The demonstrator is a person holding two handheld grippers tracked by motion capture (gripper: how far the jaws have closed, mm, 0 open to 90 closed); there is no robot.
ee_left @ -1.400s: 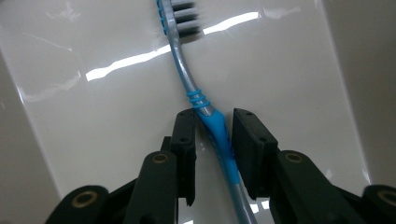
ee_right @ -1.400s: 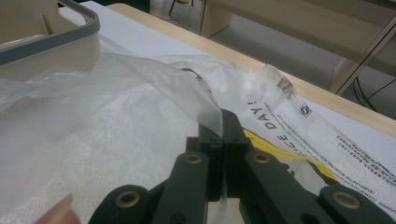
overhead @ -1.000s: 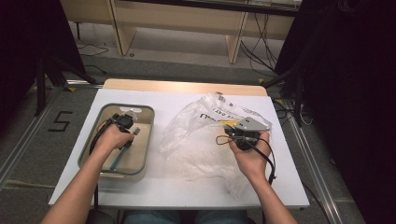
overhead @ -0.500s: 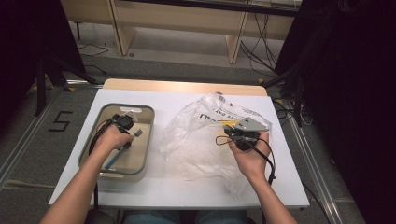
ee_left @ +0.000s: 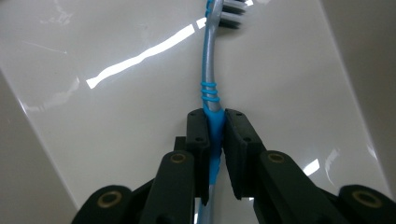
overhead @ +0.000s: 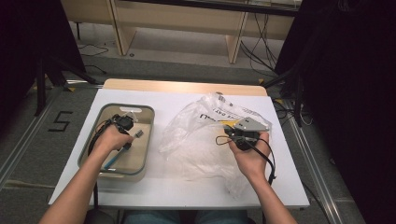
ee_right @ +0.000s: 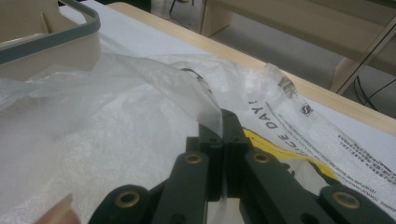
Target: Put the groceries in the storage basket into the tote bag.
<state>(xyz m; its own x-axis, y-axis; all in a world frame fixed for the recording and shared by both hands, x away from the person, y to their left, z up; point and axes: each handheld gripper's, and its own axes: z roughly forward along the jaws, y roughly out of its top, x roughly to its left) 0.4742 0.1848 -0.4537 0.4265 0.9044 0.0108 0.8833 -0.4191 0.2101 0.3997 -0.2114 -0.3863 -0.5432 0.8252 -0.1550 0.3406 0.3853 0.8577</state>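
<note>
Inside tray (overhead: 95,157), left tool (ee_left: 215,122) hides toothbrush (ee_left: 208,65) handle middle.

This looks like a laboratory or recording room, not a home. A plain white bench (overhead: 187,191) stands between dark curtains (overhead: 28,42). On the grey floor there are metal rails (overhead: 18,140) and a taped number five (overhead: 60,121). Loose cables (overhead: 261,51) lie under wooden desks (overhead: 187,18) behind.
</note>
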